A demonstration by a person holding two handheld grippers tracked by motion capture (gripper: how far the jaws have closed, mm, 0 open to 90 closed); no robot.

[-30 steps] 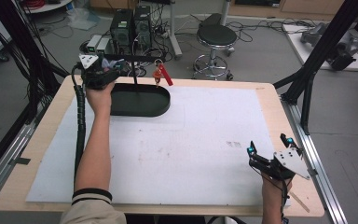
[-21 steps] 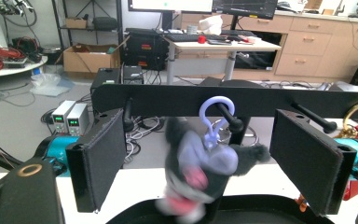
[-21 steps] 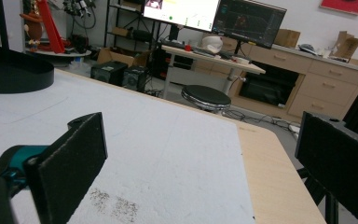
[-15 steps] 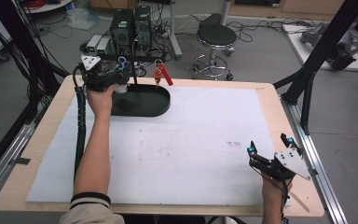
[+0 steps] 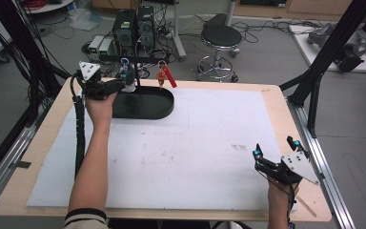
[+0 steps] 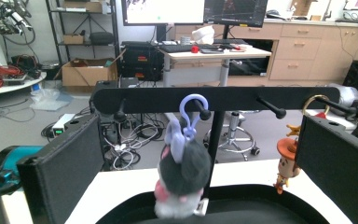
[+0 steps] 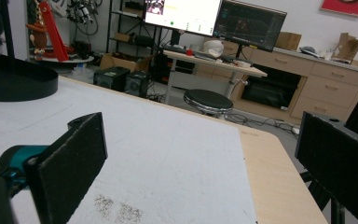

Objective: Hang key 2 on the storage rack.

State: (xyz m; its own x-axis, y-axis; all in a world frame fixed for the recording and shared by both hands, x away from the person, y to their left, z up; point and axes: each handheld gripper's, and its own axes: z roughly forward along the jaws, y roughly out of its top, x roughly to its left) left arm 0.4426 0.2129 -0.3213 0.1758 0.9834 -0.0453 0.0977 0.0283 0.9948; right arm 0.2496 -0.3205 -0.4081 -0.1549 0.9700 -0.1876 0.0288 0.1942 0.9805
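A black rack [image 5: 143,59] with pegs stands on an oval black base [image 5: 145,107] at the table's far left. A grey and white plush keychain [image 6: 182,173] hangs from a middle peg by its purple clip [image 6: 190,108]. My left gripper [image 6: 198,140] is open, one jaw on each side of the plush and well apart from it; the high view has this gripper [image 5: 127,80] right beside the rack. A cowboy figure keychain [image 6: 286,158] with a red strap [image 5: 166,76] hangs from a peg further right. My right gripper [image 5: 272,149] rests open and empty near the table's front right corner.
A white mat [image 5: 181,143] covers most of the wooden table [image 5: 295,143]. Black frame struts [image 5: 324,62] rise at the right edge. A stool [image 5: 220,40] and computer boxes [image 5: 133,24] stand on the floor beyond the far edge.
My left gripper has drawn back a little from the rack toward the person, leaving the plush hanging on its peg. The right gripper has stayed put.
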